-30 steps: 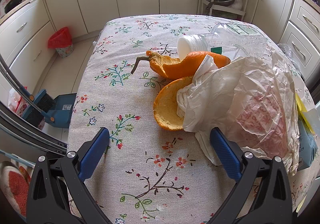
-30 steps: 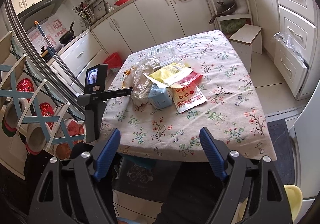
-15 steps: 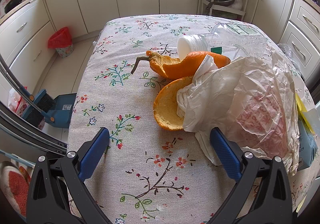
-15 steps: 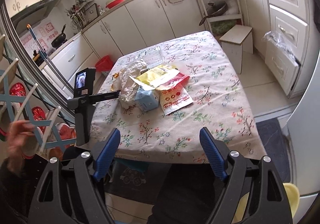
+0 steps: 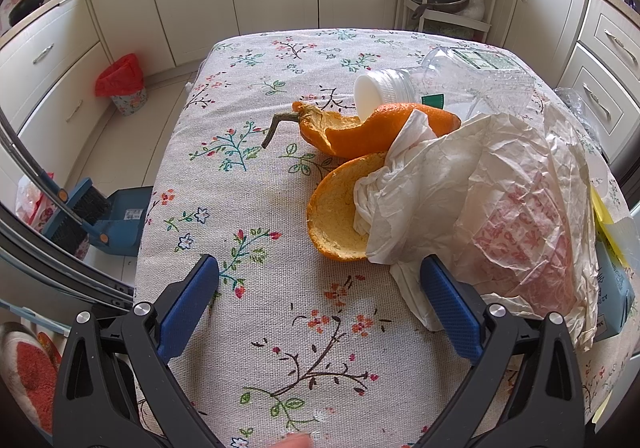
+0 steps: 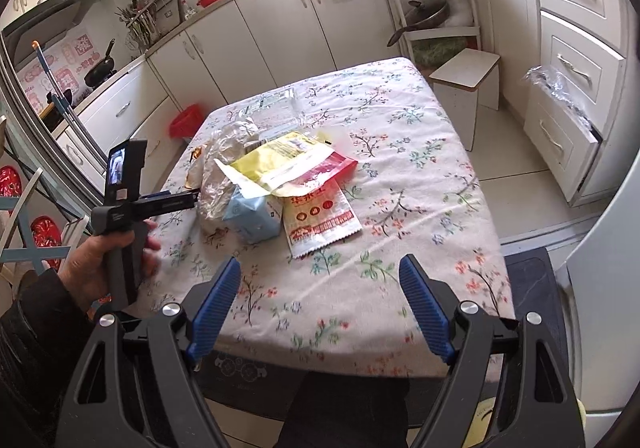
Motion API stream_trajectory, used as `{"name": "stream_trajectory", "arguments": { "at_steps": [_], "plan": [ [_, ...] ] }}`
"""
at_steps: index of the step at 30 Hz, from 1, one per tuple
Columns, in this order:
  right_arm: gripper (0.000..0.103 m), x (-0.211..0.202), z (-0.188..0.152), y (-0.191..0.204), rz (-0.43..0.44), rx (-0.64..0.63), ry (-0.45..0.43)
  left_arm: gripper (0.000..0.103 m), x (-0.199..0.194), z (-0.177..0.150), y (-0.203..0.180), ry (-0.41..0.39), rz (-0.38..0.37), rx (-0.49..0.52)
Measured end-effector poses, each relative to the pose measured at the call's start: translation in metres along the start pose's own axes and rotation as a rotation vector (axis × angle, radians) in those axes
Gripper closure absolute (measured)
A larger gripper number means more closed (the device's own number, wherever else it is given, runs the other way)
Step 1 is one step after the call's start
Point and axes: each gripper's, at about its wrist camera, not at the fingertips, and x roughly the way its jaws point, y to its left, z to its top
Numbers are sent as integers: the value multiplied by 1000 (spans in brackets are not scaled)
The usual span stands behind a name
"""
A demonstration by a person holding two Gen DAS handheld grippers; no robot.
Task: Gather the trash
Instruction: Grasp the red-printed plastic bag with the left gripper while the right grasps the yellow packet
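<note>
Trash lies on a floral tablecloth [image 5: 248, 120]. Two pieces of orange peel [image 5: 340, 216] sit partly under a crumpled white wrapper [image 5: 492, 208], with a clear plastic bottle [image 5: 452, 76] on its side behind them. My left gripper [image 5: 320, 268] hovers open just short of the peel, nothing between its fingers. In the right wrist view the same pile shows with a yellow packet [image 6: 288, 160], a red-and-white packet [image 6: 320, 220] and a light blue carton [image 6: 252, 216]. My right gripper [image 6: 320, 268] is open over the table's near edge. A hand [image 6: 100, 260] holds the left gripper tool.
A small bin with a red liner [image 5: 124, 84] stands on the floor by the cabinets. A blue dustpan and brush [image 5: 100, 216] lie left of the table. A white stool [image 6: 468, 84] and drawers [image 6: 572, 60] stand at the right.
The right gripper has moved forward and lower toward the table, so the trash looks larger. A hand now grips the left tool's handle. The left view is unchanged.
</note>
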Motion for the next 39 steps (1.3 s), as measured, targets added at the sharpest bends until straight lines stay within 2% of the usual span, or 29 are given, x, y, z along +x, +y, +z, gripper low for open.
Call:
{"name": "stream_trajectory", "arguments": {
  "at_steps": [3,5,13,17,18,19,20,21,24,28,29,30,31,32,36,39],
  "plan": [
    [25,12,13,3,25,-10,0,7,-3,-2,4,11,9,0],
    [25,21,23,8,41,-30,3,7,-15,-9,13,-13,19,-54],
    [21,75,56,45,62,-185,62,7,-68,-34,20,-145,-97,-73],
    [23,103,60,70,0,-309,69,7,-80,-32,7,-160,-154,-51],
    [42,108,63,71,-7,-306,73,7,-82,-32,2,-160,-168,-39],
    [50,114,66,67,18,-273,87,7,-83,-30,-5,-158,-180,-31],
    [72,118,70,62,32,-232,104,7,-83,-30,-11,-153,-195,-23],
    [88,120,72,56,44,-189,109,7,-81,-31,-17,-147,-208,-17],
    [97,109,75,47,78,-138,71,7,-76,-34,-38,-130,-234,-7],
    [99,88,72,36,134,-66,10,10,-69,-35,-64,-129,-202,-1],
    [100,86,73,35,143,-47,-3,21,-66,-35,-69,-126,-195,-6],
    [100,82,72,31,155,-26,-16,38,-62,-35,-71,-118,-199,-19],
    [100,77,71,26,169,0,-31,46,-59,-35,-70,-114,-218,-41],
    [100,73,70,23,183,21,-43,60,-57,-35,-67,-109,-228,-59],
    [100,57,69,12,222,72,-80,84,-65,-36,-63,-130,-251,-67],
    [100,43,65,4,259,102,-102,91,-79,-37,-54,-156,-272,-80]
  ]
}}
